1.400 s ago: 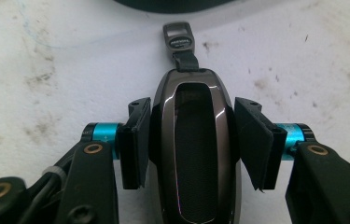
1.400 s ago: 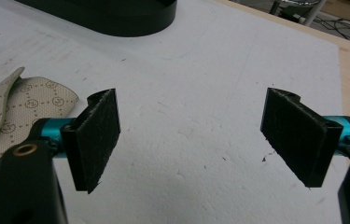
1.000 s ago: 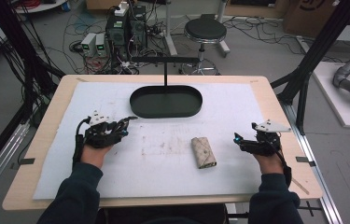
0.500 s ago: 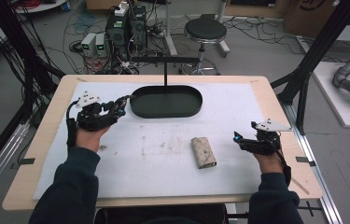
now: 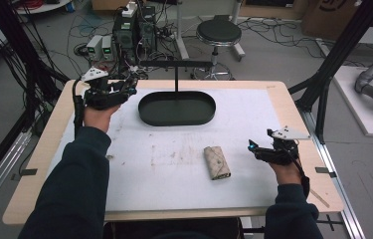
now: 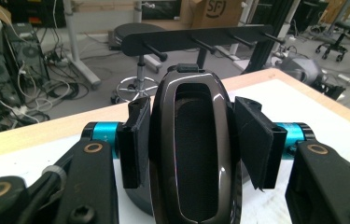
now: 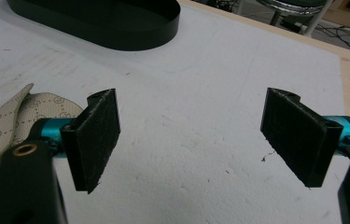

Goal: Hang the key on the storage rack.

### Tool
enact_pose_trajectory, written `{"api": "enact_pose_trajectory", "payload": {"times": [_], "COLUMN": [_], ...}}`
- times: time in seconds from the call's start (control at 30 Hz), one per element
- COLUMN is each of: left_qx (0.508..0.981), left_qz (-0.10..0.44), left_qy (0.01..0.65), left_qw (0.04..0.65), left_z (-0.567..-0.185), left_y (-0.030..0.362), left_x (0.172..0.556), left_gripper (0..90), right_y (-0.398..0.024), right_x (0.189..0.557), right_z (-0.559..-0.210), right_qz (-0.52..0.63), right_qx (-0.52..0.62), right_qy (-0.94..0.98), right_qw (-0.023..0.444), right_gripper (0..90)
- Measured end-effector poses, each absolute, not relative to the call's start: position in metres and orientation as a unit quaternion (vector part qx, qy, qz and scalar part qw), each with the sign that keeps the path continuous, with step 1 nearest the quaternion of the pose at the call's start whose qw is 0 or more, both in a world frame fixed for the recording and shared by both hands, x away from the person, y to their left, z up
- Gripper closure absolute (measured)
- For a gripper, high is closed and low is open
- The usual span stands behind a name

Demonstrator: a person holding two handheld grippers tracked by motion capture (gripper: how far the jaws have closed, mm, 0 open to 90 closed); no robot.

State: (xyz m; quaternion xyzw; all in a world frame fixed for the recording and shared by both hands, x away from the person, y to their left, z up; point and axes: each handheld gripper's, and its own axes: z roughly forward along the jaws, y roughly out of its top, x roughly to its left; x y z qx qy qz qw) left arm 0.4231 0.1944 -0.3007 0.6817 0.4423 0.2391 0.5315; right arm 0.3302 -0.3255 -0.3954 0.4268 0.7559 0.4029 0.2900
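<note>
The left tool clamps a glossy dark oval case, seen close up; from above it hovers left of the black tray. The right tool stands apart, empty.

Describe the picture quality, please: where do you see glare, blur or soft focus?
Left gripper view: a bright glare line runs along the glossy dark case held in the left tongs; the hook rack behind looks soft. Right gripper view: the right tongs and white mat are sharp, evenly lit. High view: mild grain, soft shadows.
</note>
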Motion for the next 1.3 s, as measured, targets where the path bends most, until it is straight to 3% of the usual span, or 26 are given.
{"api": "enact_pose_trajectory", "payload": {"times": [0.53,1.3], "left_qx": [0.673,0.675], "left_qz": [0.236,0.198], "left_qy": [0.461,0.455], "left_qw": [0.528,0.545], "left_z": [-0.290,-0.289], "left_y": [0.178,0.195], "left_x": [0.462,0.442], "left_gripper": [48.4,48.3], "right_y": [-0.331,-0.329], "right_x": [0.329,0.329], "right_z": [-0.397,-0.398], "right_qz": [0.406,0.400], "right_qx": [0.432,0.430], "right_qy": [0.752,0.757], "right_qw": [0.287,0.286], "right_gripper": [20.2,20.2]}}
